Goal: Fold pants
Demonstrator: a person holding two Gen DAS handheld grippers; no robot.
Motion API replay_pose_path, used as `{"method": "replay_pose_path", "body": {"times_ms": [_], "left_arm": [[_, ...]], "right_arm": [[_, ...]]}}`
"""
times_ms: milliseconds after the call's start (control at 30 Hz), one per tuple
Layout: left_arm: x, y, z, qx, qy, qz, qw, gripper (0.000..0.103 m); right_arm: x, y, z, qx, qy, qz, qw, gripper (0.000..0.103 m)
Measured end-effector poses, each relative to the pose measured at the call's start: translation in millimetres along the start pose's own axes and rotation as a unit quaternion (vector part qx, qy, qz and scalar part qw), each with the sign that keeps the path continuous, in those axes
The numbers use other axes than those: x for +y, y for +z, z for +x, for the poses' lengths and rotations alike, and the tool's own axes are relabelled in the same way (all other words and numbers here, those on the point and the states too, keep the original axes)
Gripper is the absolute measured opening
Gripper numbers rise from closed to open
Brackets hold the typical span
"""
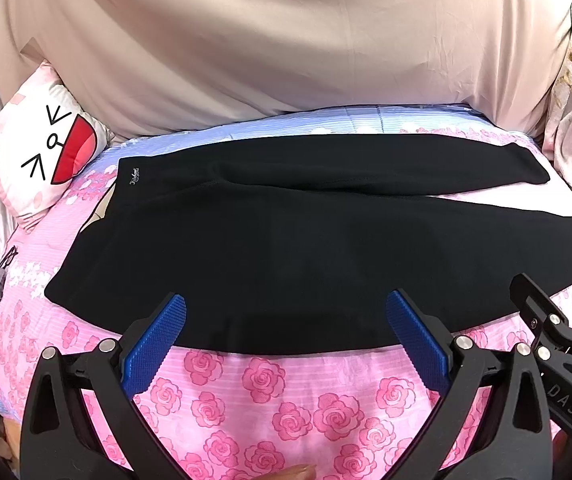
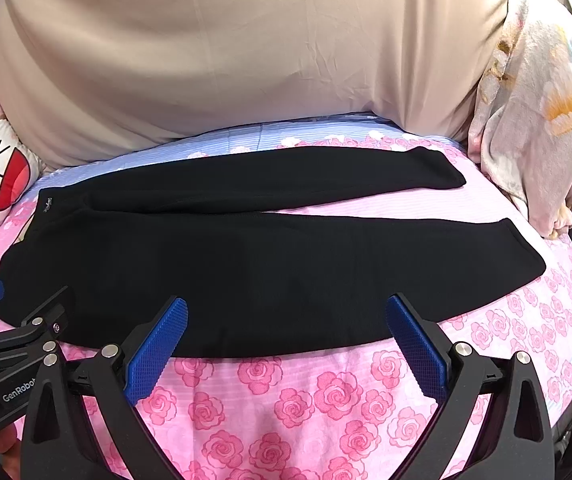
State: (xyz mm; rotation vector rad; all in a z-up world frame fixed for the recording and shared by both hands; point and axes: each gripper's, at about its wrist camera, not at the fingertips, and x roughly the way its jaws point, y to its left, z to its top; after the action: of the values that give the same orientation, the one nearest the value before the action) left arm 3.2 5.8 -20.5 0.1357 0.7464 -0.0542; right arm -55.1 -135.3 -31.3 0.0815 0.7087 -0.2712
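Black pants lie flat on the pink rose-print bedspread, waistband at the left, both legs stretching right. The far leg and the near leg part toward the cuffs. My left gripper hovers over the near edge of the pants, jaws wide open, blue pads empty. My right gripper hovers beside it further right, also wide open and empty. Each gripper shows at the edge of the other's view: the right gripper and the left gripper.
A beige sheet rises like a wall behind the bed. A white cartoon-face pillow sits at the left. A floral quilt is bunched at the right. Small dark items lie at the bed's left edge.
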Motion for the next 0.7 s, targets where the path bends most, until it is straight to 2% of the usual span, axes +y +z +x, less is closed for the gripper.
{"method": "replay_pose_path", "body": {"times_ms": [700], "left_arm": [[1.4, 2.0, 2.9, 0.01, 0.002, 0.002, 0.9999, 0.098]], "right_arm": [[3.0, -1.3, -2.0, 0.002, -0.002, -0.003, 1.0, 0.098]]}}
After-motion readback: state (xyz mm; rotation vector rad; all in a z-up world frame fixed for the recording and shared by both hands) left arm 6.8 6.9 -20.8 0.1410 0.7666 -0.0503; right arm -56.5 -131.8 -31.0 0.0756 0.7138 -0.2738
